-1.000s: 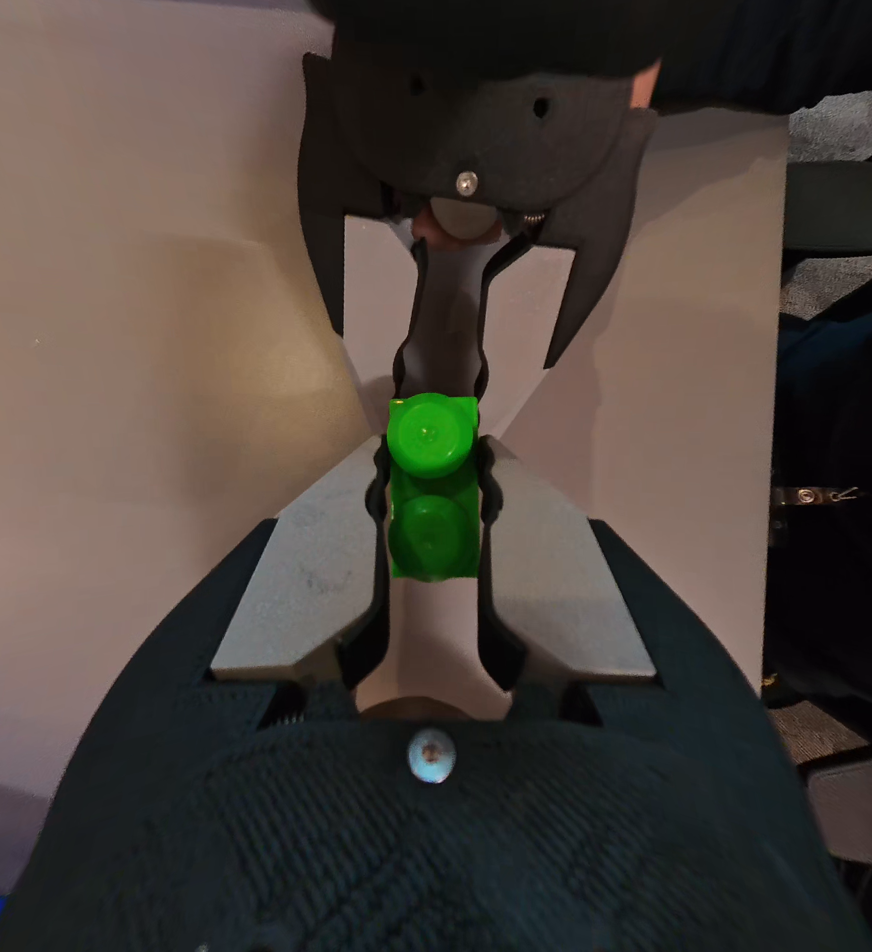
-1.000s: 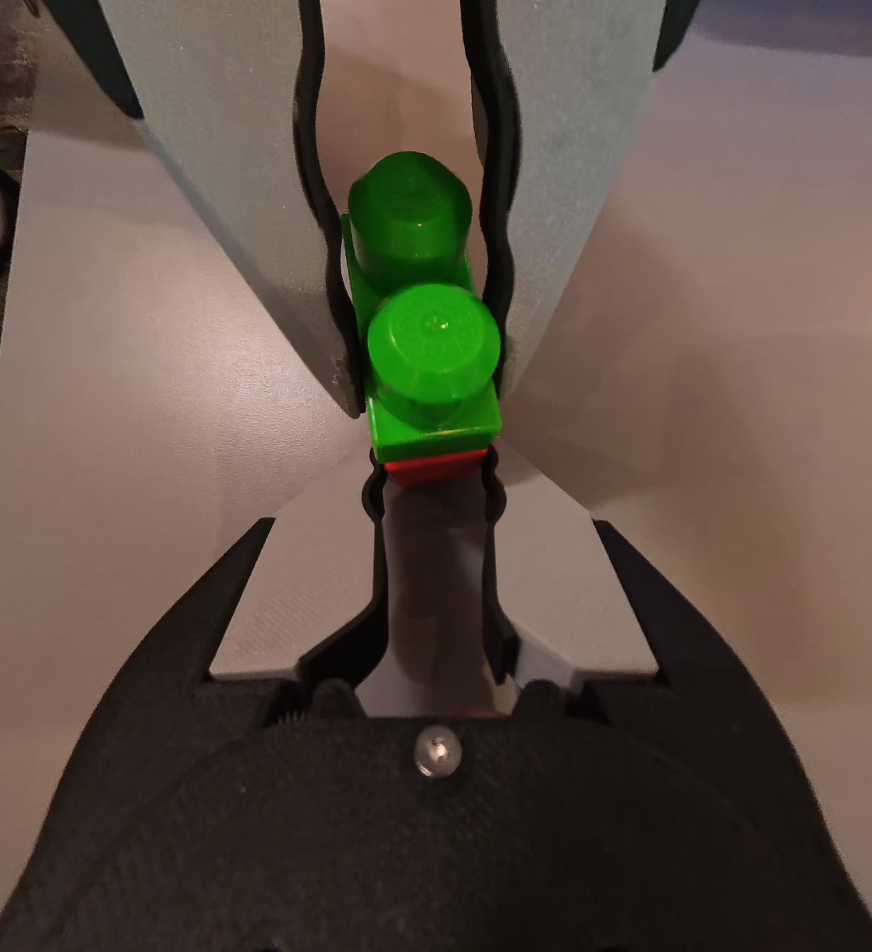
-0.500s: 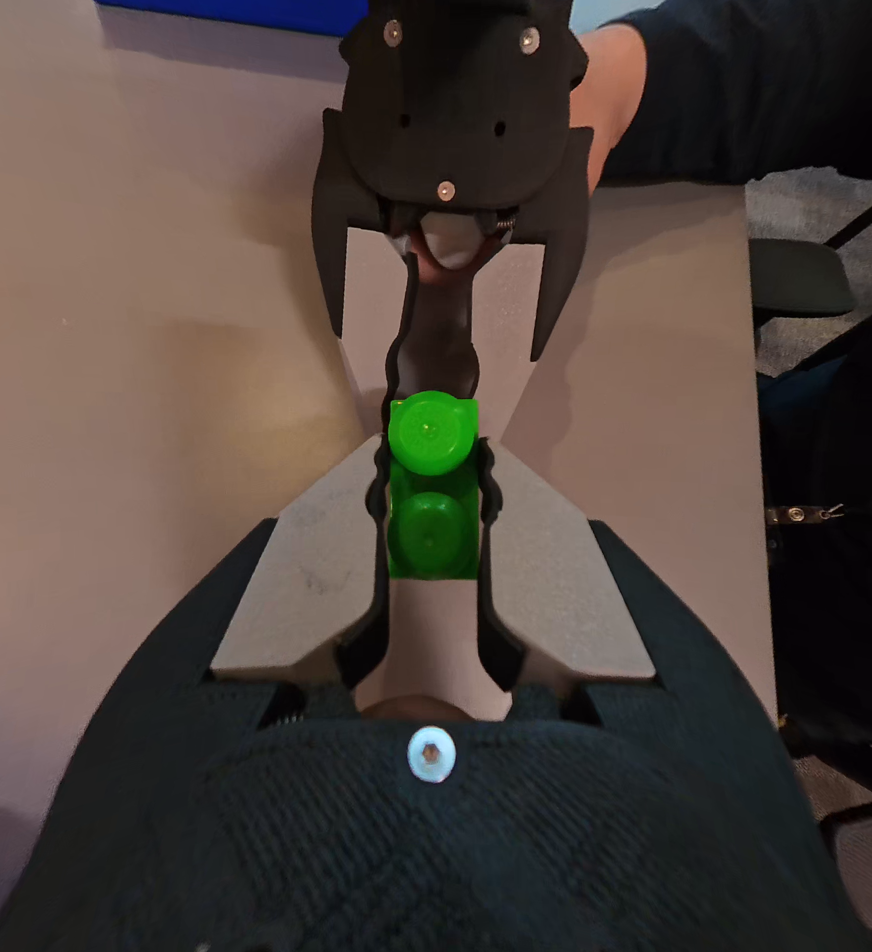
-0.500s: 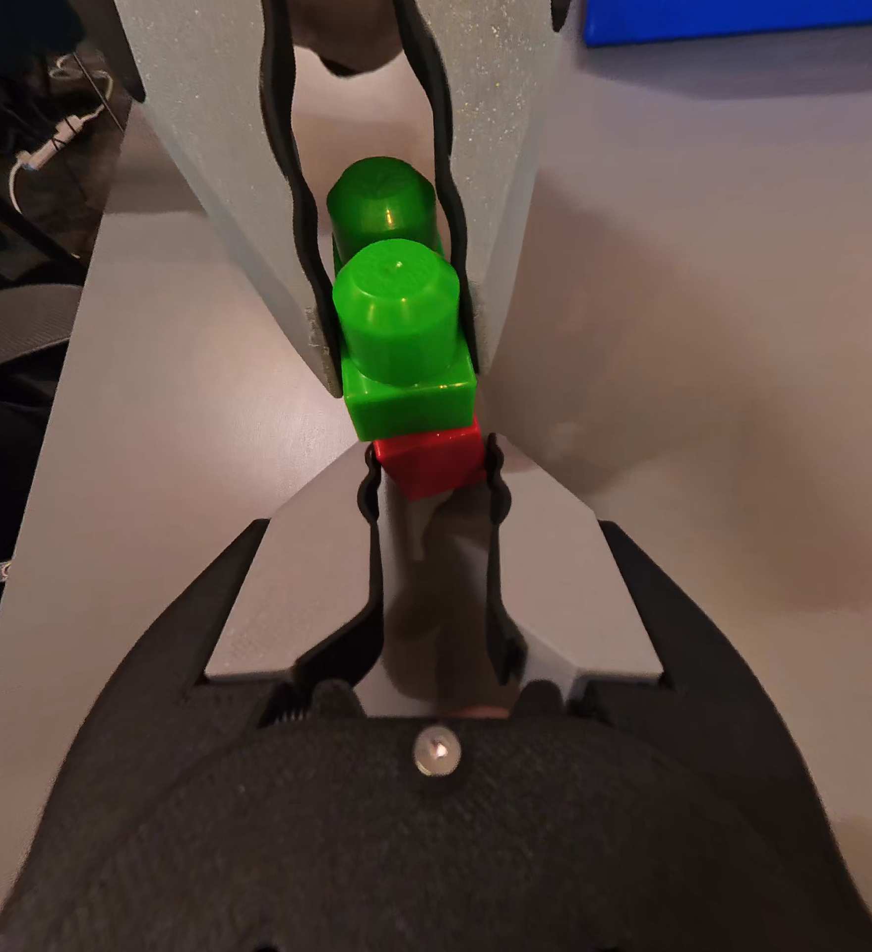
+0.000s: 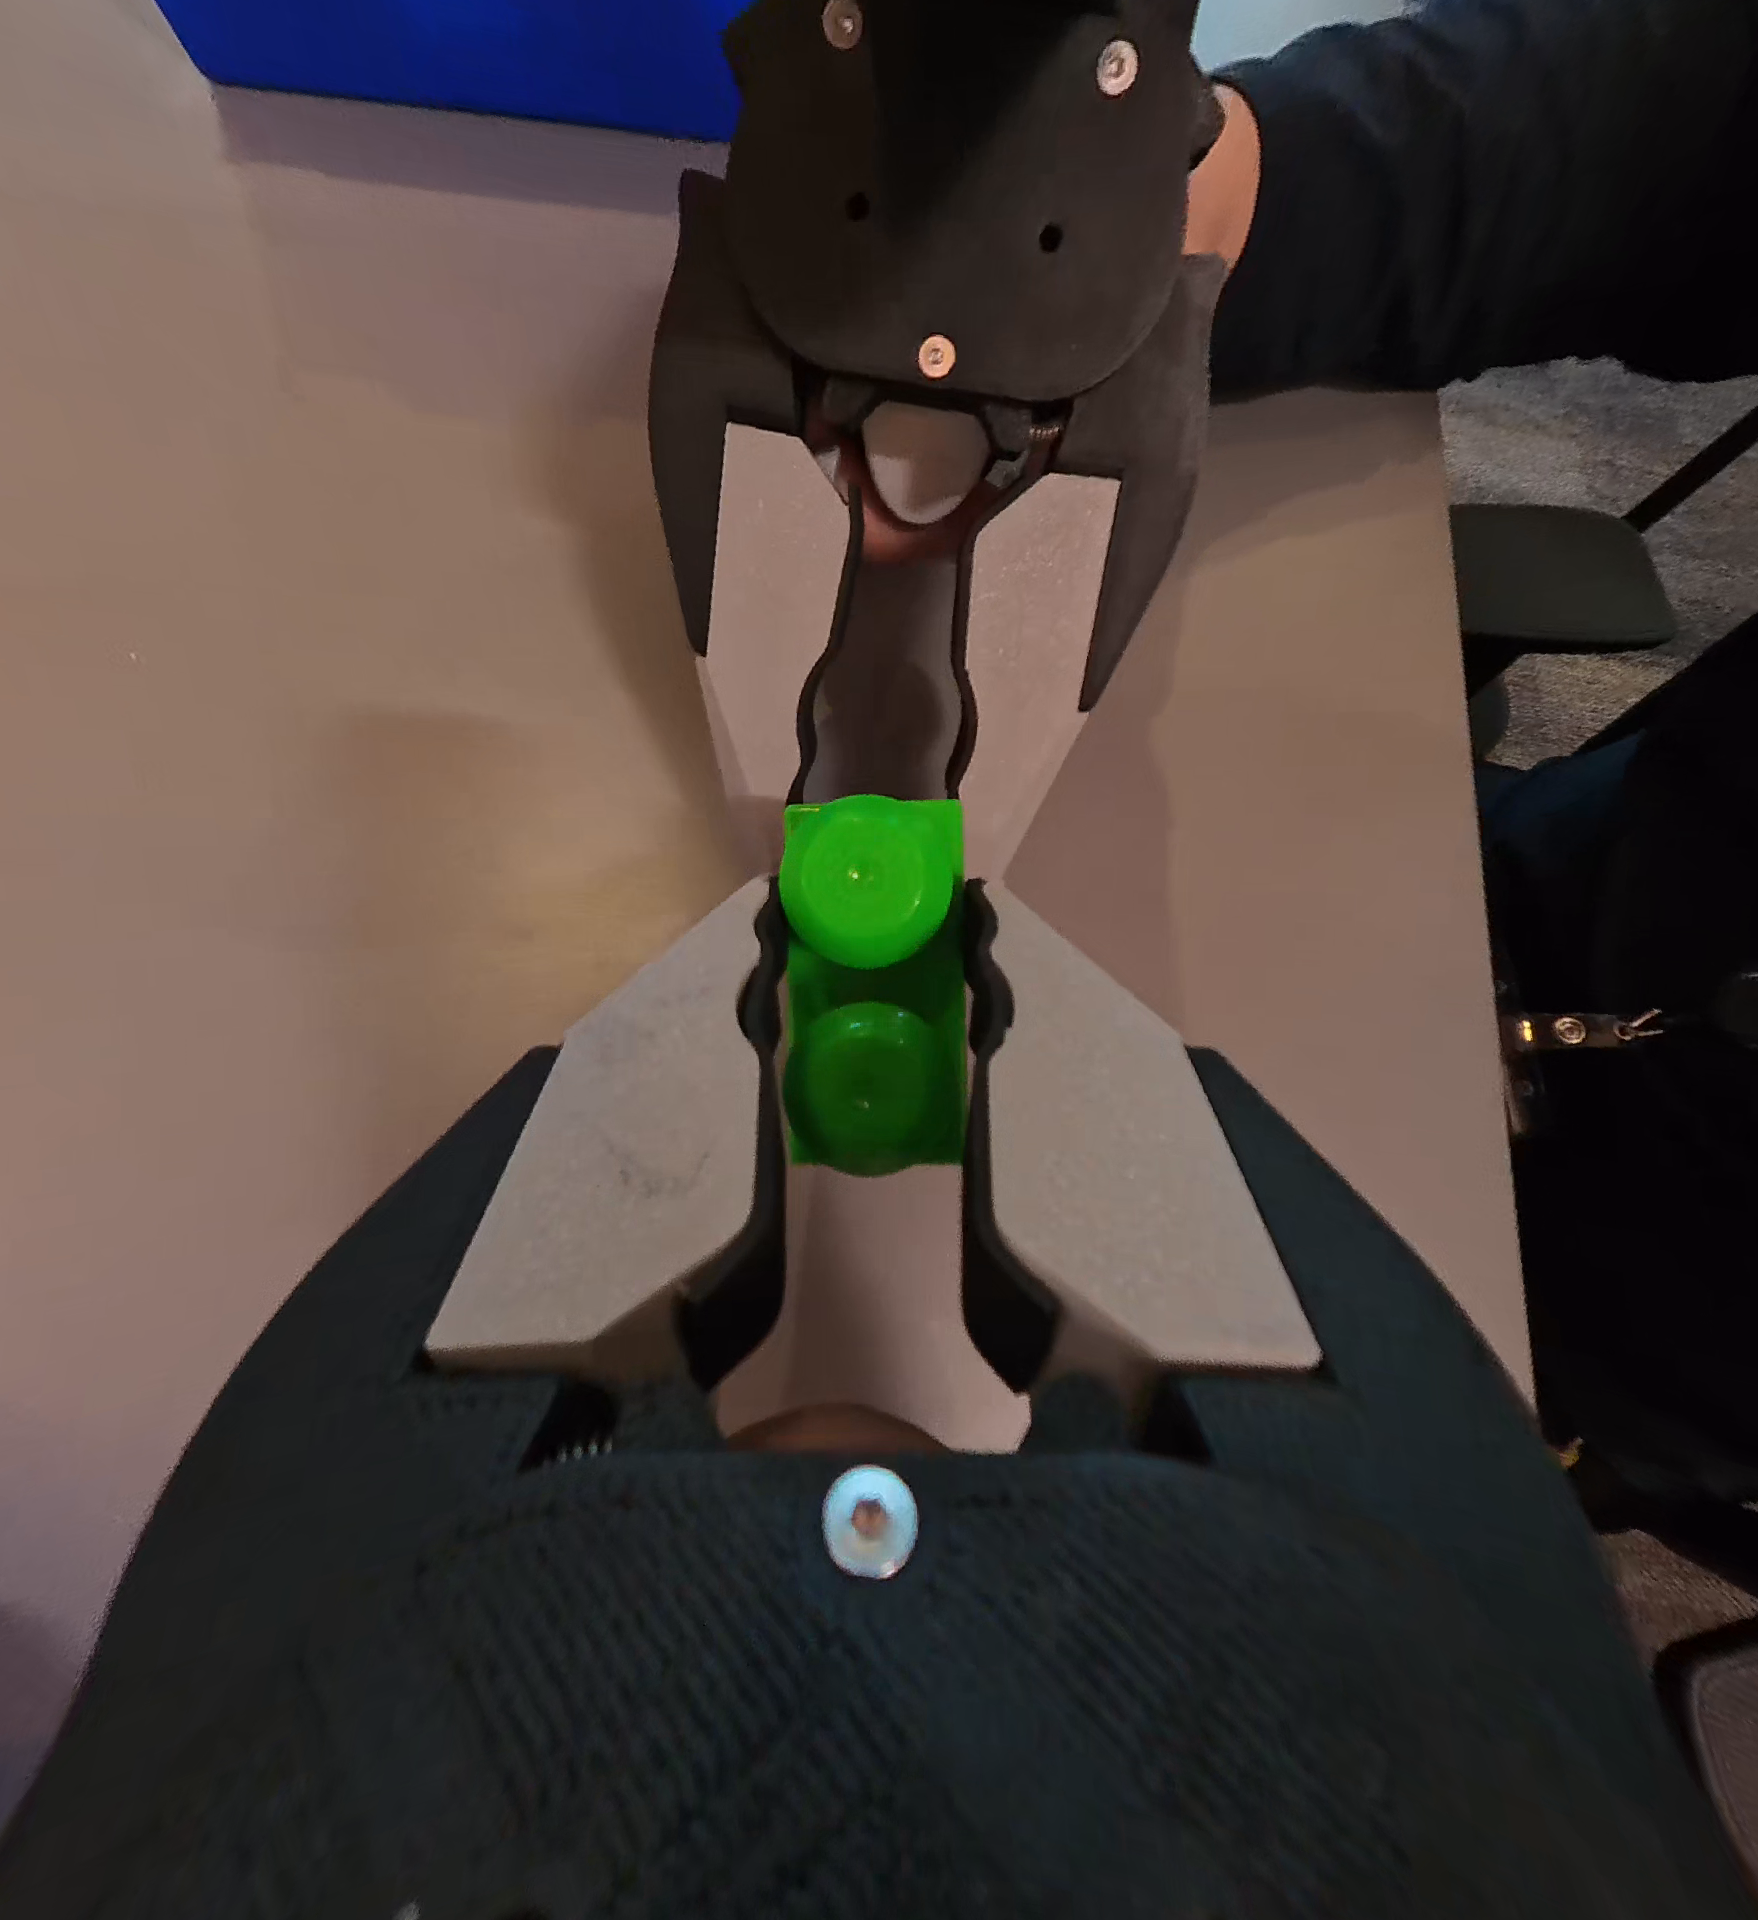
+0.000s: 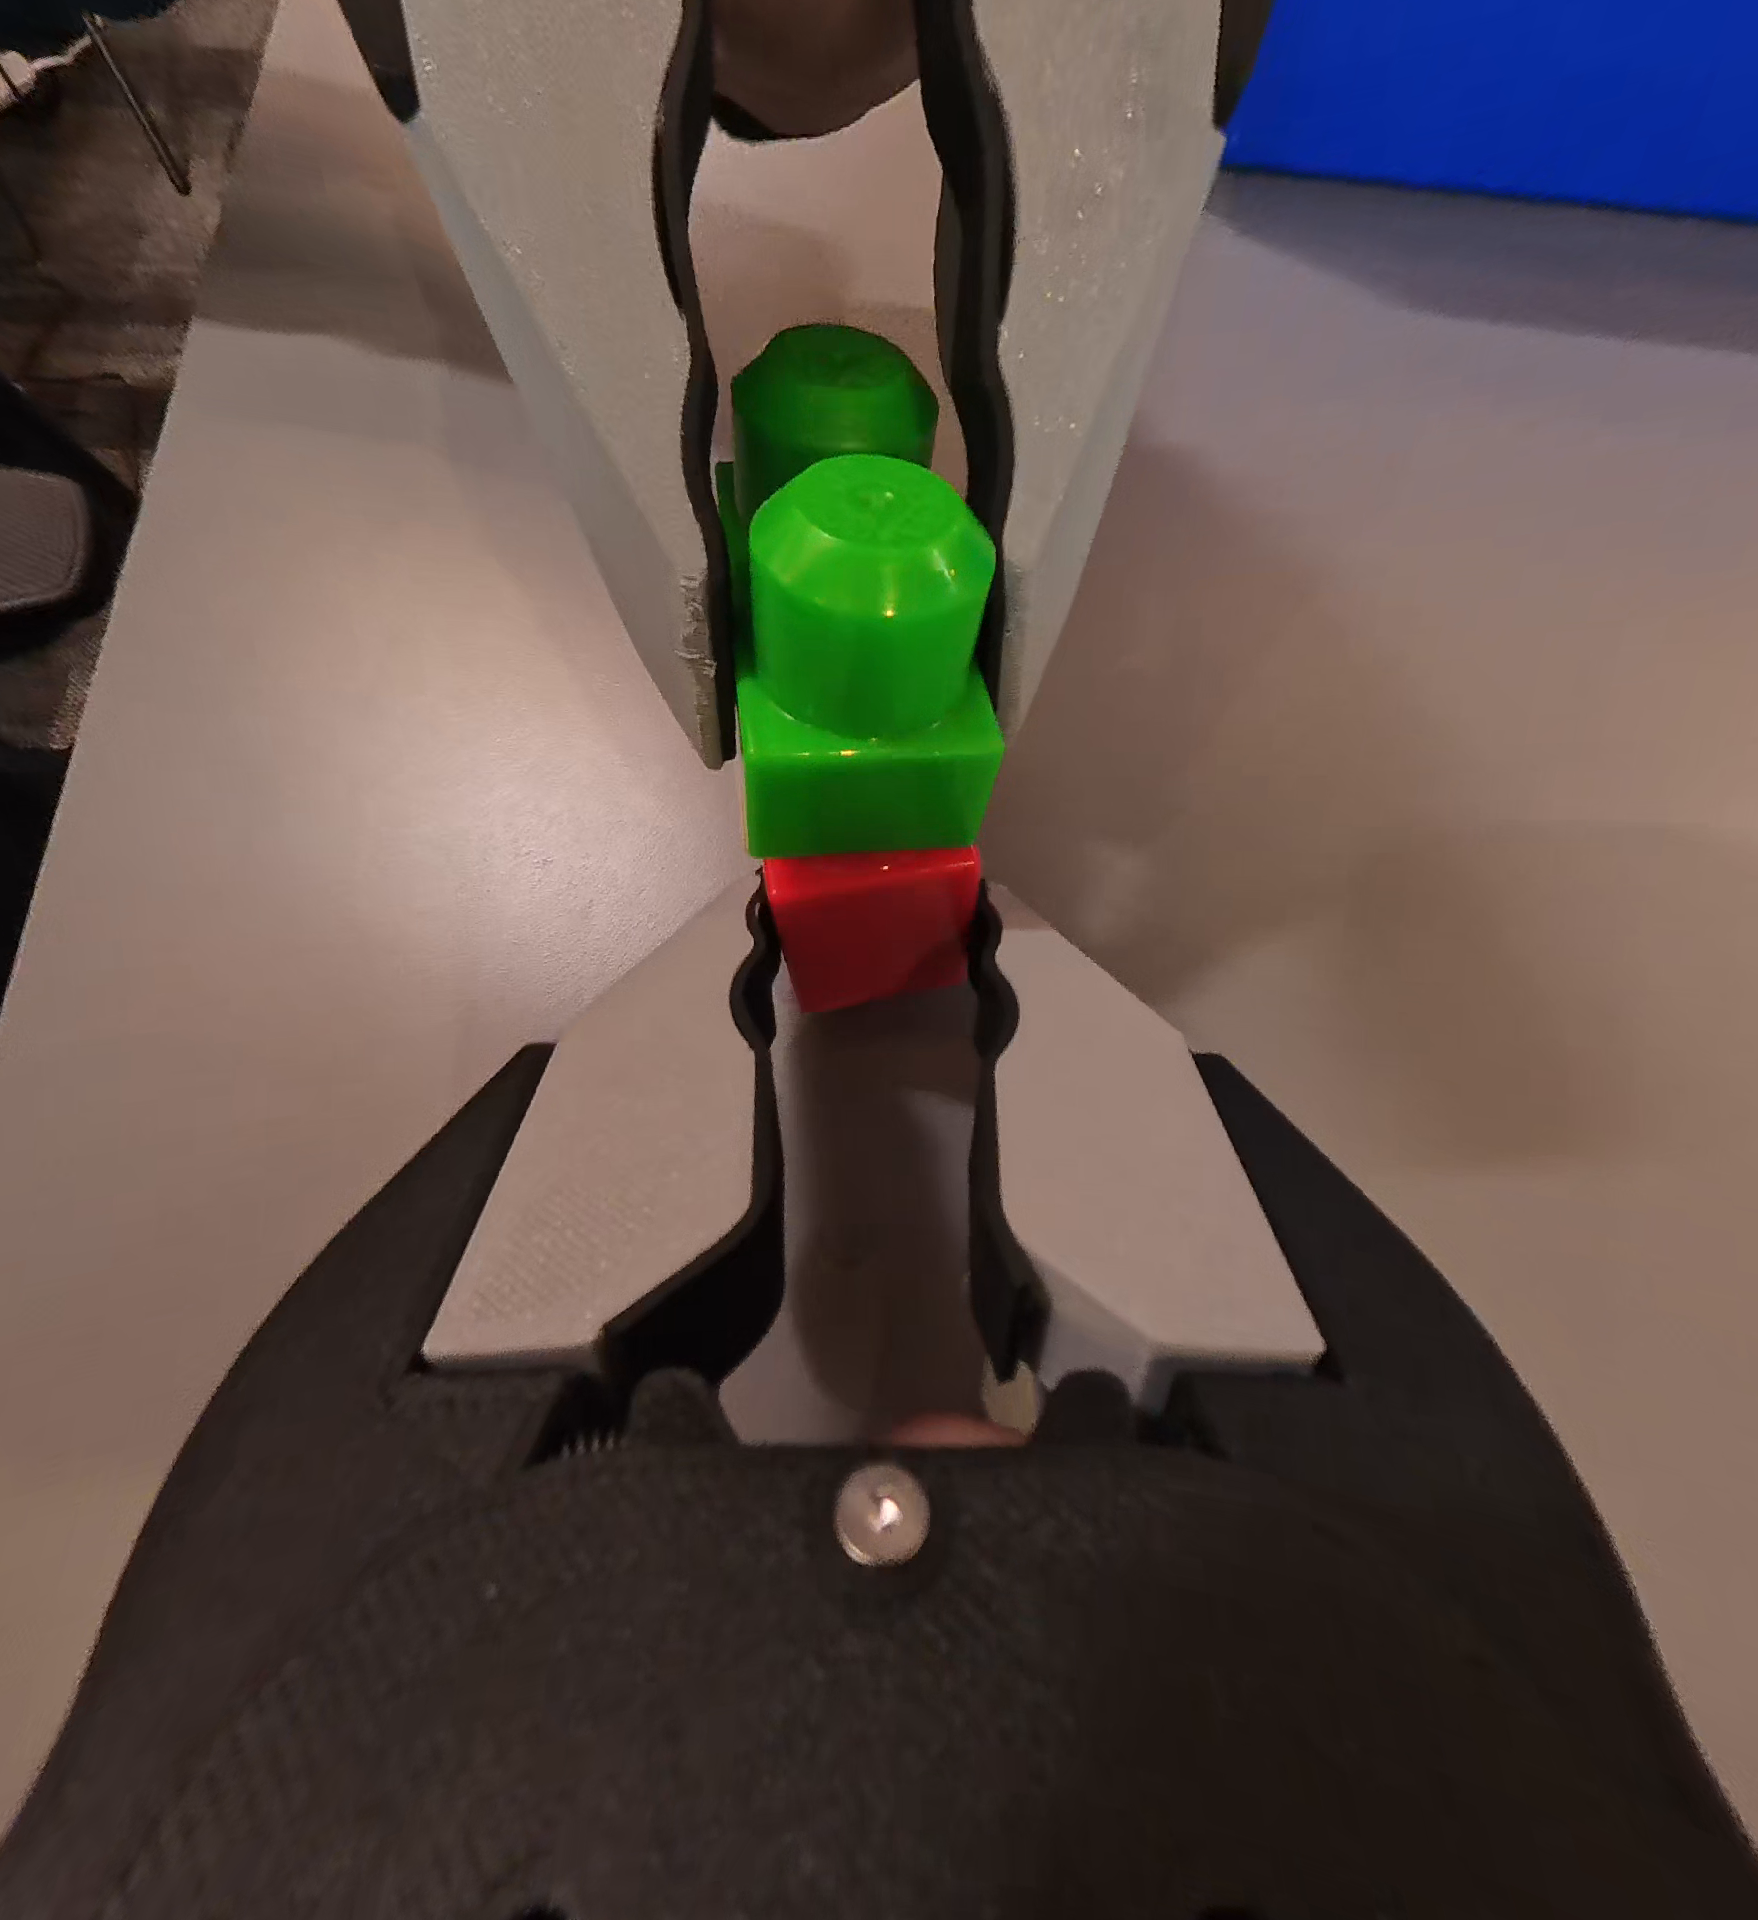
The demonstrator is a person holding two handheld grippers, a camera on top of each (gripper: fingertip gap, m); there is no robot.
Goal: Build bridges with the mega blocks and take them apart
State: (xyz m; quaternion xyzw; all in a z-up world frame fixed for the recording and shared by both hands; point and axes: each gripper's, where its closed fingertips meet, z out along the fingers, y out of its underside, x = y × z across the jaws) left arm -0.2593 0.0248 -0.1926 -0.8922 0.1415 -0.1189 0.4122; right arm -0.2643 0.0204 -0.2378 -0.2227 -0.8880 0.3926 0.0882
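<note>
Left gripper [image 5: 873, 966] clamped narrow on green block [image 5: 870, 987], right gripper [image 6: 870, 925] pinching red block [image 6: 870, 925] beneath it, tips meeting above the table [image 5: 231, 727].

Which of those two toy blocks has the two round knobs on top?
The green block: two round knobs stick up from it. The red block, tucked under its near end, shows none here.
</note>
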